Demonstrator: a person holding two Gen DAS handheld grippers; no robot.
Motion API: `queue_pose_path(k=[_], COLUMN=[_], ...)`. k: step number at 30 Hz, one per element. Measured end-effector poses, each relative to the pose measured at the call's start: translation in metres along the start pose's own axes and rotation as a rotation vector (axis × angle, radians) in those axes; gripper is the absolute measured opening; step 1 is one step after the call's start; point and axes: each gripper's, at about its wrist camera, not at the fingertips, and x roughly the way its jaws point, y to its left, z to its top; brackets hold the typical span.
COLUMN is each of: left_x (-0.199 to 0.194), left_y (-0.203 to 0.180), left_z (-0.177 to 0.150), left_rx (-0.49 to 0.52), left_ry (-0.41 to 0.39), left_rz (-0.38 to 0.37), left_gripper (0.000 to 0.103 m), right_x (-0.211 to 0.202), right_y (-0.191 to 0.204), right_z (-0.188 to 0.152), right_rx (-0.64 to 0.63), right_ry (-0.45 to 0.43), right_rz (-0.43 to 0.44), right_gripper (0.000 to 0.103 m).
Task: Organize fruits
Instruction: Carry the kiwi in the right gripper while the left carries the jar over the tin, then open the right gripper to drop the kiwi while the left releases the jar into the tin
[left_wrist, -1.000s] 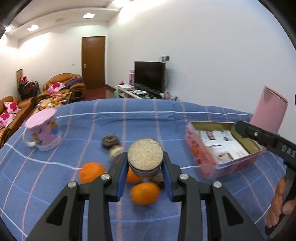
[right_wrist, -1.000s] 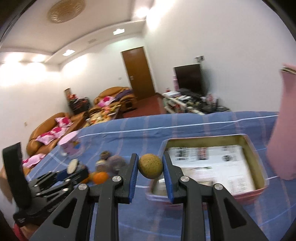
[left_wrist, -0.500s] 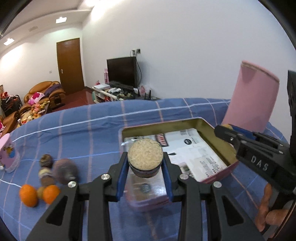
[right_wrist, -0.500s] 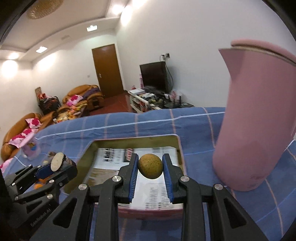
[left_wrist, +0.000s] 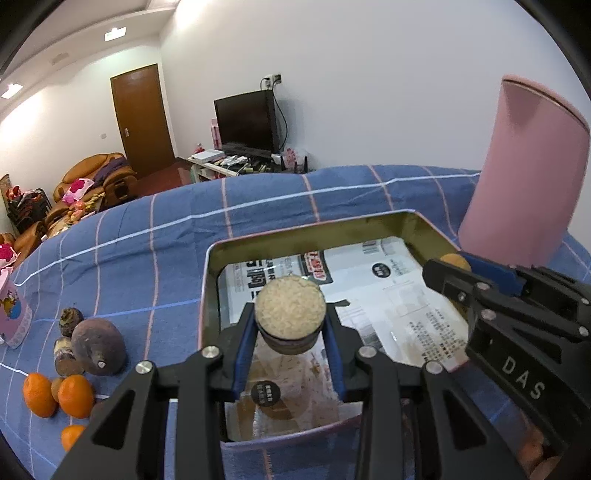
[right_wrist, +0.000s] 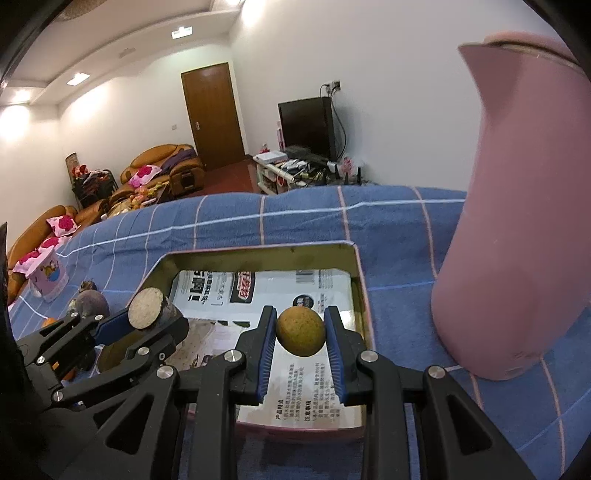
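Blue pads on my left gripper (left_wrist: 290, 332) are clamped on a cut dark fruit (left_wrist: 290, 314), pale face up, at the centre of the left view over the paper-lined tin (left_wrist: 210, 280). My right gripper (right_wrist: 301, 339) is pinched on a small brown fruit (right_wrist: 301, 331), mid-frame above the same tin. I'd lower each piece close to the paper, well apart from the other, then release gently so neither rolls. Oranges (left_wrist: 75, 396) wait at lower left on the cloth.
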Motion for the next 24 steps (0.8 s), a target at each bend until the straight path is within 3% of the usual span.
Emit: queue_pose_path(k=[12, 14, 17, 19, 22, 23, 24], left_x=[0.009, 0.006, 0.004, 0.001, -0.015, -0.021, -0.026], left_y=[0.002, 0.004, 0.006, 0.006, -0.001, -0.003, -0.004], left_z=[0.0, -0.001, -0.001, -0.001, -0.002, -0.002, -0.002], left_rx=[-0.015, -0.024, -0.037, -0.037, -0.005, 0.012, 0.019], left_ry=[0.029, 0.02, 0.001, -0.011, -0.087, -0.118, -0.143], left_rz=[0.017, 0.024, 0.046, 0.02, 0.044, 0.061, 0.078], left_gripper=[0.038, 0.044, 0.056, 0.073, 0.077, 0.08, 0.09], right_x=[0.007, 0.008, 0.005, 0.001, -0.008, -0.012, -0.015], right_y=[0.002, 0.0, -0.002, -0.005, -0.003, -0.002, -0.001], right_z=[-0.005, -0.005, -0.004, -0.003, -0.002, -0.001, 0.0], right_rx=[0.011, 0.029, 0.04, 0.063, 0.062, 0.051, 0.048], right_ry=[0.047, 0.059, 0.045, 0.029, -0.012, -0.033, -0.047], right_rz=[0.025, 0.04, 0.025, 0.056, 0.053, 0.043, 0.04], right_gripper=[0.031, 0.041, 0.048, 0.06, 0.064, 0.064, 0.064])
